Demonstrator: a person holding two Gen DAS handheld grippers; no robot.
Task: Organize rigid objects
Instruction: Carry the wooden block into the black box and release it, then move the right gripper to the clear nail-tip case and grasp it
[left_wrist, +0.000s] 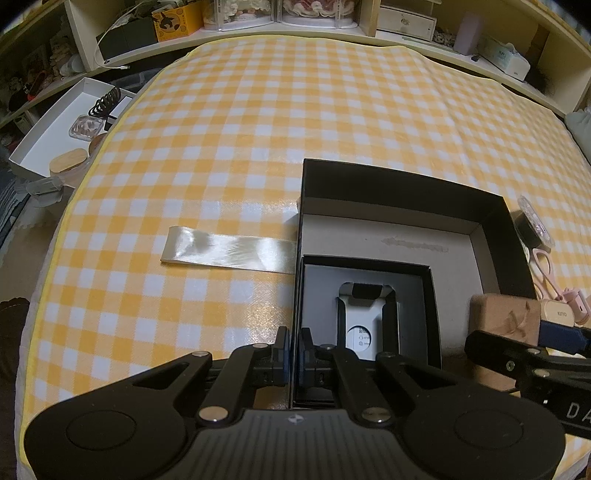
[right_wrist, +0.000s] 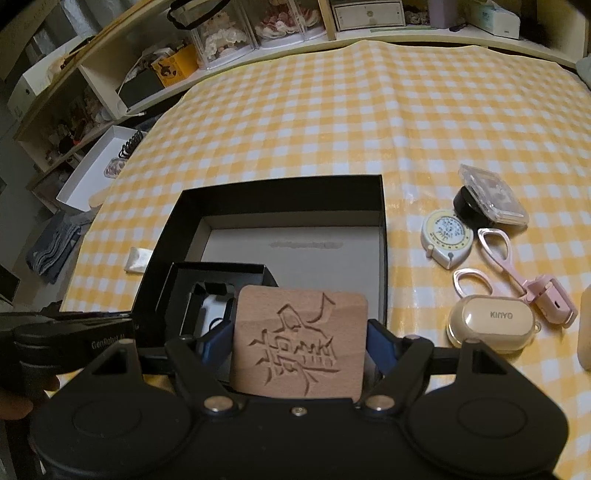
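A large black box (left_wrist: 495, 221) (right_wrist: 382, 206) lies open on the checked cloth. A small black box (left_wrist: 432, 317) (right_wrist: 177, 280) sits in its near left corner. My left gripper (left_wrist: 293, 354) is shut on the left wall of the box, at the near corner. My right gripper (right_wrist: 299, 343) is shut on a carved wooden block (right_wrist: 299, 343) (left_wrist: 502, 321), held above the large box's near right part. A round tape measure (right_wrist: 447, 236), pink eyelash curler (right_wrist: 517, 280), cream KINYO case (right_wrist: 487, 325) and clear case (right_wrist: 491, 195) lie to the right.
A pale ribbon (left_wrist: 229, 251) lies on the cloth left of the box. A white tray (left_wrist: 40, 136) with small items sits off the table's left edge. Shelves (left_wrist: 295, 22) with boxes line the far side.
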